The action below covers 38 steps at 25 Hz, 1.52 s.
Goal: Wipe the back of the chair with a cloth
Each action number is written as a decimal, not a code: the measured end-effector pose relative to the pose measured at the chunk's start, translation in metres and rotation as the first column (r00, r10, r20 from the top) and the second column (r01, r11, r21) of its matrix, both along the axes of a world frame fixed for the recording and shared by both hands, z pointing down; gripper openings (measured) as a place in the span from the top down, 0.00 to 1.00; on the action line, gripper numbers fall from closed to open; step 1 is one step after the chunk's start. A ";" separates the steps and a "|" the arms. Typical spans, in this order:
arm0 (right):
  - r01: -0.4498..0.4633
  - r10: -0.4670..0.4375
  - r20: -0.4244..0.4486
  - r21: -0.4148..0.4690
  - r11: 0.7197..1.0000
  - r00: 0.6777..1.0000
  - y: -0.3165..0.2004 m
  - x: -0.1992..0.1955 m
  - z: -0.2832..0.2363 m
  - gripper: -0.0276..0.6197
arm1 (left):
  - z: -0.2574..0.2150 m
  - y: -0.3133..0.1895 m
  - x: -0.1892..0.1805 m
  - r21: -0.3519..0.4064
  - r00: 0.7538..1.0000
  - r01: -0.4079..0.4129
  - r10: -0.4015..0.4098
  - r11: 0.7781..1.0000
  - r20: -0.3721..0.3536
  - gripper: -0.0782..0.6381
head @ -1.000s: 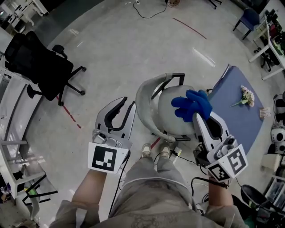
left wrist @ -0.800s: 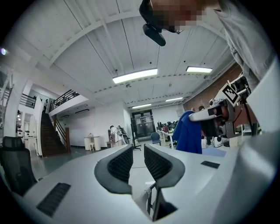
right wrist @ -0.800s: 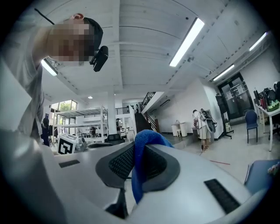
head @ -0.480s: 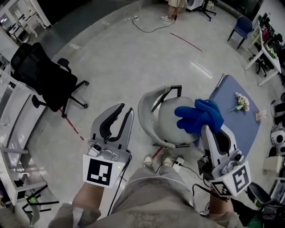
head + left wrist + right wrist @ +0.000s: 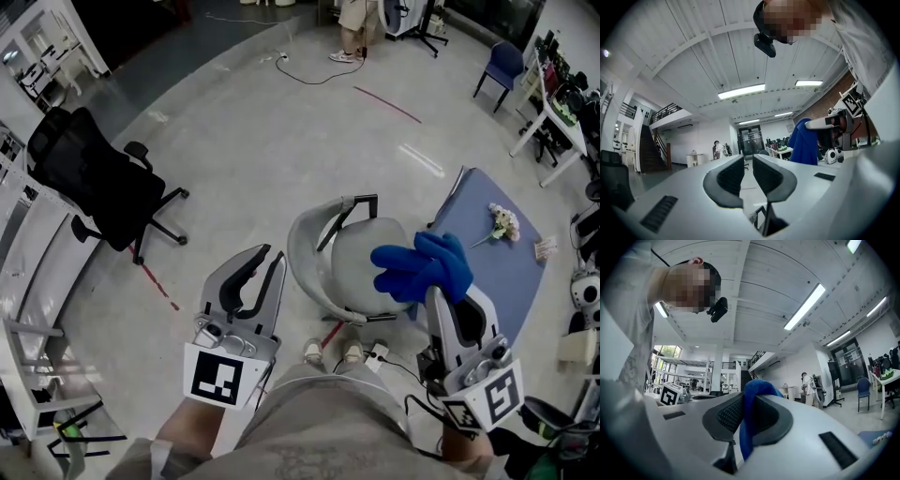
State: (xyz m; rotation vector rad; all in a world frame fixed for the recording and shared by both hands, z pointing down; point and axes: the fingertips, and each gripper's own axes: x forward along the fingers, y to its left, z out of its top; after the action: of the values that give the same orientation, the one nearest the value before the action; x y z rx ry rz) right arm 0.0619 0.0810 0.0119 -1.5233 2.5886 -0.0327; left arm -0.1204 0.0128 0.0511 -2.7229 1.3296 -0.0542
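**Cloth** (image 5: 420,265): blue, bunched, clamped in the right tongs (image 5: 438,294) and held over the seat of the chair (image 5: 361,253).
**Backrest** (image 5: 302,239): grey, curved, not yet touched.
**Left tongs** (image 5: 269,253): jaws narrowly apart, just been closing, nothing between them. They sit beside the backrest.
**Risk:** a narrow pinch may let the cloth slip once dragged. The unbraced chair may shift under the wipe.

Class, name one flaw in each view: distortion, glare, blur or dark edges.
Head view: wide-angle lens curves the floor, which bears a glare streak. Left gripper view: dark corners, ceiling light blown out. Right gripper view: same dark corners; the near blue cloth looks soft.
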 end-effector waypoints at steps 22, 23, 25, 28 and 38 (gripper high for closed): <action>-0.053 0.045 -0.061 -0.131 0.990 0.997 0.011 0.017 0.065 0.87 | 0.058 0.016 0.018 -0.102 0.998 0.005 0.001 0.995 0.067 0.83; -0.052 0.044 -0.062 -0.135 0.990 0.997 0.011 0.016 0.066 0.87 | 0.060 0.015 0.017 -0.106 0.998 0.007 0.000 0.994 0.067 0.83; -0.049 0.040 -0.065 -0.138 0.989 0.997 0.011 0.014 0.069 0.87 | 0.063 0.015 0.016 -0.111 0.998 0.012 -0.004 0.994 0.067 0.83; -0.045 0.035 -0.069 -0.137 0.990 0.997 0.012 0.013 0.070 0.87 | 0.065 0.017 0.015 -0.116 0.998 0.015 -0.008 0.993 0.067 0.84; -0.041 0.032 -0.070 -0.132 0.990 0.997 0.013 0.012 0.068 0.87 | 0.066 0.020 0.012 -0.122 0.998 0.020 -0.012 0.992 0.068 0.84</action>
State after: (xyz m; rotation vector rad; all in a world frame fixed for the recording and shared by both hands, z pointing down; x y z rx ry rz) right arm 0.0740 0.0936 0.0795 -1.6436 2.6595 -0.1565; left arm -0.1086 0.0332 0.1168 -2.7833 1.3728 -0.2342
